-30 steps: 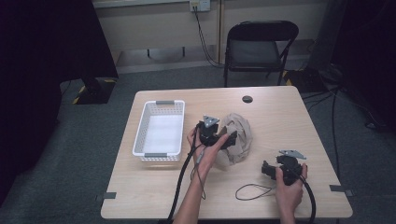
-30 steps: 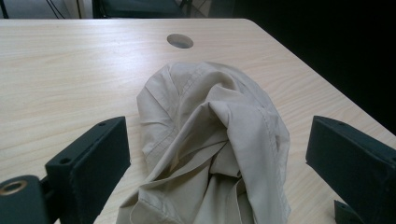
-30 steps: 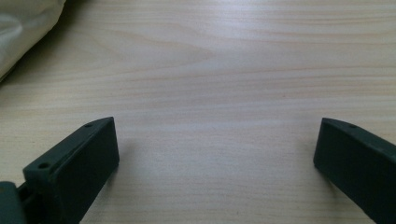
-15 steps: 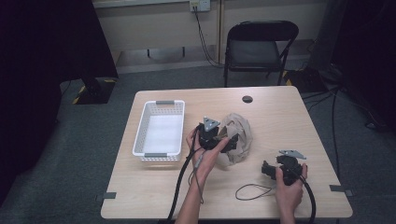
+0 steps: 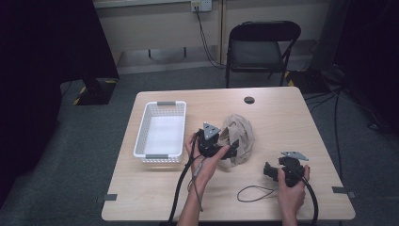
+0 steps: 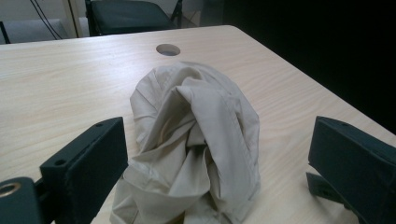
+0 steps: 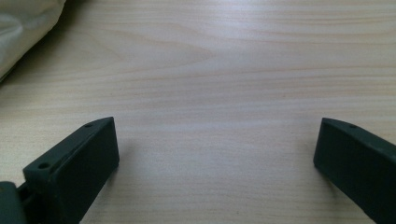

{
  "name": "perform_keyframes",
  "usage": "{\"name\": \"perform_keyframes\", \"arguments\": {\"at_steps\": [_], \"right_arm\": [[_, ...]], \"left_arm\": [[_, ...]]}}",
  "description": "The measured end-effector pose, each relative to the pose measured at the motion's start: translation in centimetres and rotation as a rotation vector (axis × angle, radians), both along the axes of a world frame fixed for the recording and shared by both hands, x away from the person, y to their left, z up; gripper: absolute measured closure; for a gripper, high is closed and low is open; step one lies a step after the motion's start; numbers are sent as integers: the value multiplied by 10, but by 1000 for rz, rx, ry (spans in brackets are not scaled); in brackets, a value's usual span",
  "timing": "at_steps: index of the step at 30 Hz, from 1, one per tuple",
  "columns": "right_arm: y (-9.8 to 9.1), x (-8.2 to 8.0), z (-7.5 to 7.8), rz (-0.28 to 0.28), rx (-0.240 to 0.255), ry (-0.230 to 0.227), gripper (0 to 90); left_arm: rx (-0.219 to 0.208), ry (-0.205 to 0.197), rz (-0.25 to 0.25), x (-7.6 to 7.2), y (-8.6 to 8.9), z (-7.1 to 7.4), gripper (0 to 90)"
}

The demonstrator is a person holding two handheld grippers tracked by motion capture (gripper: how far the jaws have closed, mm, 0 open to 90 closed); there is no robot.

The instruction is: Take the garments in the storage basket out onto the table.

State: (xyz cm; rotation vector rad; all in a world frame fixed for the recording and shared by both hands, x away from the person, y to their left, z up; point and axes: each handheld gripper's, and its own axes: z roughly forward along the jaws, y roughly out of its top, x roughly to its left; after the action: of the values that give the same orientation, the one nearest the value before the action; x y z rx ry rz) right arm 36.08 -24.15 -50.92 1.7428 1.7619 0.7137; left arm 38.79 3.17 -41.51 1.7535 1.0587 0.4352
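High view: the left gripper (image 5: 230,151), jaws wide, reaches the cloth (image 5: 241,136); nothing is grabbed yet. At 9 o'clock the basket (image 5: 160,155) waits empty, and the right gripper (image 5: 269,170) rests wide open too.

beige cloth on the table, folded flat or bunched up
Bunched up: the beige cloth stands in a creased heap between the open left gripper jaws, not spread flat.

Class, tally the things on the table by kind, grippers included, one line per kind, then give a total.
Cloth bundle: 1
White basket: 1
Left gripper and right gripper: 2
Total: 4
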Motion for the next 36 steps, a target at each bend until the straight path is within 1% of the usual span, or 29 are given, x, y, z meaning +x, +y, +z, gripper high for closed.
{"name": "perform_keyframes", "arguments": {"at_steps": [4, 6, 8, 11, 17, 19, 26, 29, 32, 34, 36], "right_arm": [[0, 0, 0, 0, -1, 0, 0], [0, 0, 0, 0, 0, 0, 0], [0, 0, 0, 0, 0, 0, 0], [0, 0, 0, 0, 0, 0, 0], [0, 0, 0, 0, 0, 0, 0], [0, 0, 0, 0, 0, 0, 0], [0, 0, 0, 0, 0, 0, 0], [0, 0, 0, 0, -1, 0, 0], [0, 0, 0, 0, 0, 0, 0], [0, 0, 0, 0, 0, 0, 0], [0, 0, 0, 0, 0, 0, 0]], "left_arm": [[-4, -19, 6, -8, 3, 0, 38], [16, -28, 23, -12, 5, 1, 41], [0, -38, 24, -15, 6, 1, 40], [3, -38, 15, -21, 9, 1, 23], [3, -49, 18, -28, 16, 0, 22], [-6, -54, 22, -31, 19, 0, 23], [2, -72, 24, -43, 23, -2, 25], [-2, -72, 25, -48, 25, -4, 25], [25, -66, 13, -52, 28, -5, 23], [15, -70, 21, -55, 29, -6, 23], [14, -70, 23, -58, 31, -7, 23]]}}
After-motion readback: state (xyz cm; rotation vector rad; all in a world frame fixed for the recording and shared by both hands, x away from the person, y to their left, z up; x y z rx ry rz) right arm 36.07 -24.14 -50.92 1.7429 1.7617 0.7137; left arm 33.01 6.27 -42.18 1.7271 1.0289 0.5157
